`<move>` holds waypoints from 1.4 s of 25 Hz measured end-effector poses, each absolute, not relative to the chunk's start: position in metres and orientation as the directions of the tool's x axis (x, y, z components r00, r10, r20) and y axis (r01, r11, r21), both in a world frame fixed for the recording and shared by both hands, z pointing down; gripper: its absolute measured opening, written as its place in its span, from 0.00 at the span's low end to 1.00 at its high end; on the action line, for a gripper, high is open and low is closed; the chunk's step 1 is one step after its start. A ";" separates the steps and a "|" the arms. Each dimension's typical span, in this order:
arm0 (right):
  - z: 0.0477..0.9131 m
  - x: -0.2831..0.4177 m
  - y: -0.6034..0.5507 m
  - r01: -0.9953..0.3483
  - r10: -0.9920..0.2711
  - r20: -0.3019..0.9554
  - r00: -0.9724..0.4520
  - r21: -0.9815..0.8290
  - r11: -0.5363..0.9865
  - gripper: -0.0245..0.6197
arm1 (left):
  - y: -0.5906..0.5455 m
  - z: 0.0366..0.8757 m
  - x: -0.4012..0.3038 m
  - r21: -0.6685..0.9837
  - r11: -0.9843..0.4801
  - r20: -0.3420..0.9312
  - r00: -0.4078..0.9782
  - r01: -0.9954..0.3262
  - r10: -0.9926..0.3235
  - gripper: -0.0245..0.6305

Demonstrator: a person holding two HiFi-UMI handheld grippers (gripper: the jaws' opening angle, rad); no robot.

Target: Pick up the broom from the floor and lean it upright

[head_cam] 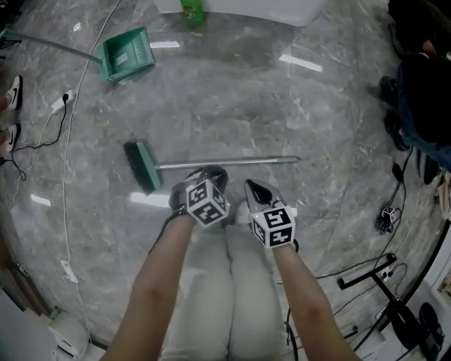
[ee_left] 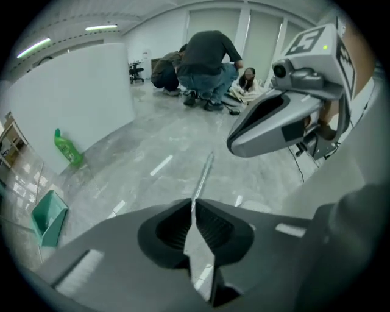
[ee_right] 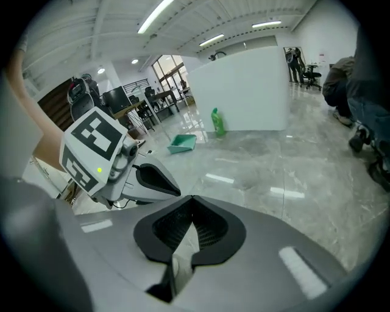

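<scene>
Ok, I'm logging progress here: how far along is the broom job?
Done: nothing yet; the broom lies flat on the floor. In hand: nothing, since the left claw and right claw are both shut and empty, near its handle. Left: grip it, lift it, lean it upright.

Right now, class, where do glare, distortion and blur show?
Head view: light streaks glare on the polished floor. Left gripper view: fisheye bends the white wall; the left tool looks soft. Right gripper view: dark round border, slanted ceiling lights.
</scene>
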State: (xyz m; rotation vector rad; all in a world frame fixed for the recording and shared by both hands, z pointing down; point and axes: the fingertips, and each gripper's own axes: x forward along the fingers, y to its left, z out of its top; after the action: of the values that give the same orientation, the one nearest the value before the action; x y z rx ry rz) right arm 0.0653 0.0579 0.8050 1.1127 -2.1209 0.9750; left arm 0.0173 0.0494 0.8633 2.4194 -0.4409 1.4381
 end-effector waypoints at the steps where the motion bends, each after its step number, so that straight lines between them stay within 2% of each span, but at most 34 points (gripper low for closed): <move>1: 0.820 0.065 0.059 -0.855 -0.445 0.742 -0.502 -0.346 0.386 0.04 | 0.052 0.882 0.015 0.095 -0.917 0.895 0.436 -0.387 -0.092 0.08; 3: 0.846 0.065 0.061 -0.855 -0.422 0.758 -0.497 -0.346 0.385 0.04 | 0.054 0.917 0.010 0.099 -0.928 0.913 0.403 -0.360 -0.059 0.14; 8: 0.905 0.065 0.064 -0.830 -0.346 0.793 -0.501 -0.328 0.451 0.04 | 0.057 0.983 0.007 0.128 -0.941 0.938 0.347 -0.312 0.013 0.18; 13: 0.943 0.068 0.051 -0.802 -0.299 0.812 -0.501 -0.305 0.513 0.04 | 0.065 1.035 0.007 0.136 -0.979 0.956 0.280 -0.151 0.090 0.18; 16: 0.954 0.073 0.037 -0.804 -0.307 0.810 -0.500 -0.304 0.511 0.04 | 0.065 1.054 0.008 0.113 -0.990 0.963 0.253 -0.083 0.089 0.18; 17: 0.957 0.075 0.033 -0.806 -0.311 0.809 -0.499 -0.301 0.509 0.04 | 0.063 1.056 0.009 0.108 -0.991 0.963 0.257 -0.077 0.085 0.14; 28: 0.957 0.072 0.019 -0.790 -0.325 0.790 -0.519 -0.299 0.535 0.04 | 0.059 1.072 0.014 0.142 -0.985 0.962 0.246 -0.094 0.115 0.16; 35: 0.921 0.077 0.021 -0.814 -0.367 0.783 -0.503 -0.287 0.504 0.04 | 0.025 1.016 0.019 0.055 -0.982 0.940 0.340 -0.182 -0.010 0.15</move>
State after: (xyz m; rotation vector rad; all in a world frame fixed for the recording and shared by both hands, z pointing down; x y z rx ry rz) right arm 0.0769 0.0214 0.9214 0.9628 -2.0872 0.8716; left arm 0.0193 0.0255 1.0157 2.4452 -0.1765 1.7145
